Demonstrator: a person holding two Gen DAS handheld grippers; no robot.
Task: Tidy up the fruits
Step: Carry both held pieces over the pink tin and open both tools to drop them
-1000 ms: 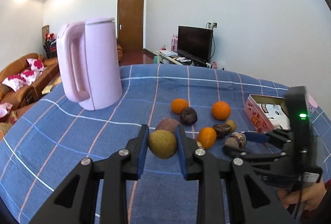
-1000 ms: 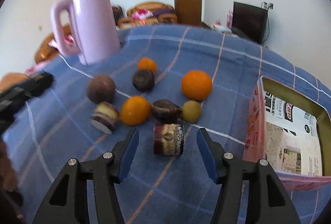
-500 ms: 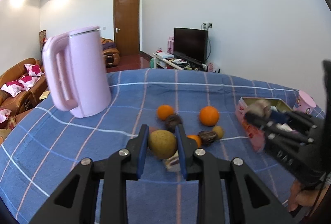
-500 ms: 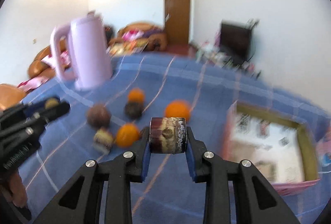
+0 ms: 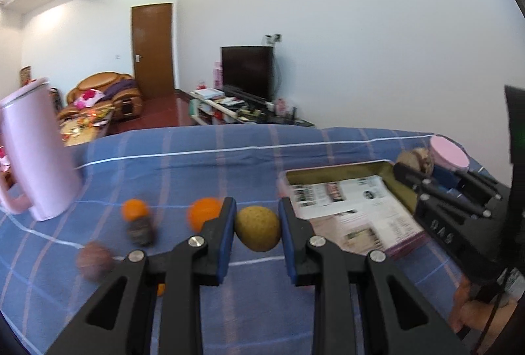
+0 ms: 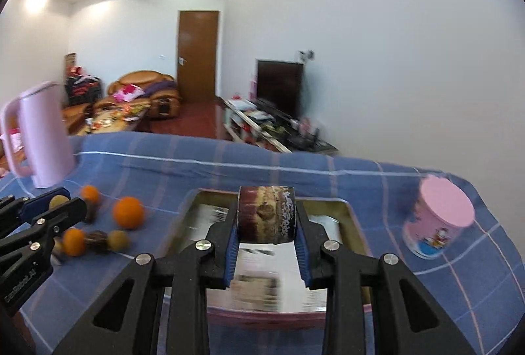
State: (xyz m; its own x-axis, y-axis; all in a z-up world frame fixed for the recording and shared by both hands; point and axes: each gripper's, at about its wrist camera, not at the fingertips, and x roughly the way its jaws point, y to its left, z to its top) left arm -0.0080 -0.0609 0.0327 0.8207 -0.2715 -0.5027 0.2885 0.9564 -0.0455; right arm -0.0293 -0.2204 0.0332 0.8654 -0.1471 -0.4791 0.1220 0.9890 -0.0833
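A: What is held by the left gripper (image 5: 257, 225)?

B: A round yellow-green fruit (image 5: 257, 227) is clamped between its blue pads, lifted off the blue checked cloth (image 5: 197, 158) just left of the pink-walled box (image 5: 405, 248).

A: And by the right gripper (image 6: 266, 232)?

B: A dark, cut cylinder-shaped fruit piece (image 6: 266, 214) is pinched there, held above the box, over its paper-lined inside.

A: Where are the other fruits found?

B: Two oranges (image 5: 203, 213) and several dark fruits are left on the cloth to the left of the box. A pink jug (image 5: 32, 151) is seen further left, and a pink tin (image 6: 438, 220) to the right of the box.
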